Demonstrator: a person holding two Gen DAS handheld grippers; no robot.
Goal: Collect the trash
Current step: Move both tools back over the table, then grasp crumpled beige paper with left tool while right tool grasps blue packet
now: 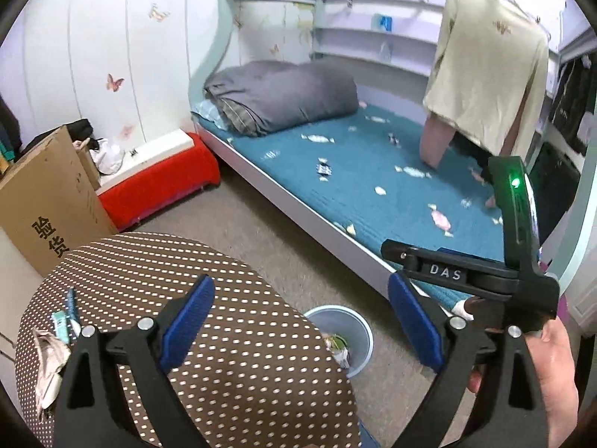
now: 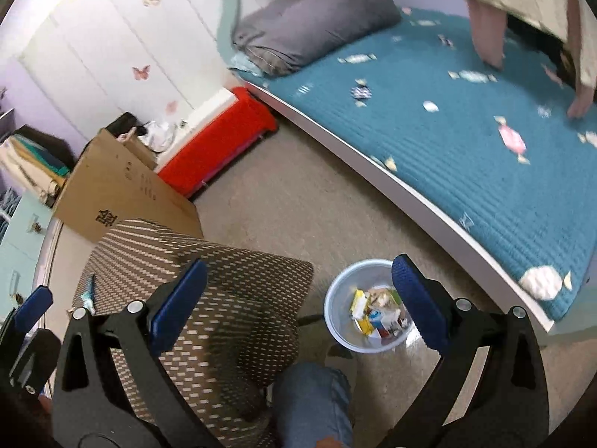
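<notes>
A pale blue trash bin point(image 2: 367, 304) stands on the carpet between the chair and the bed, holding several wrappers and cartons; it also shows in the left wrist view point(image 1: 341, 336). A brown dotted chair seat point(image 1: 209, 336) carries crumpled paper point(image 1: 46, 364) and a teal wrapper point(image 1: 65, 315) at its left edge. My left gripper point(image 1: 298, 321) is open and empty above the seat and bin. My right gripper point(image 2: 298, 306) is open and empty above the bin; its body point(image 1: 485, 276) shows in the left wrist view.
A bed with a teal candy-print cover point(image 2: 466, 119) and a folded grey quilt point(image 1: 280, 97) fills the right side. A red-covered bench point(image 1: 160, 183) and a cardboard box point(image 1: 48, 201) stand by the wall. A beige garment point(image 1: 488, 71) hangs over the bed. My jeans-clad knee point(image 2: 313, 399) is below.
</notes>
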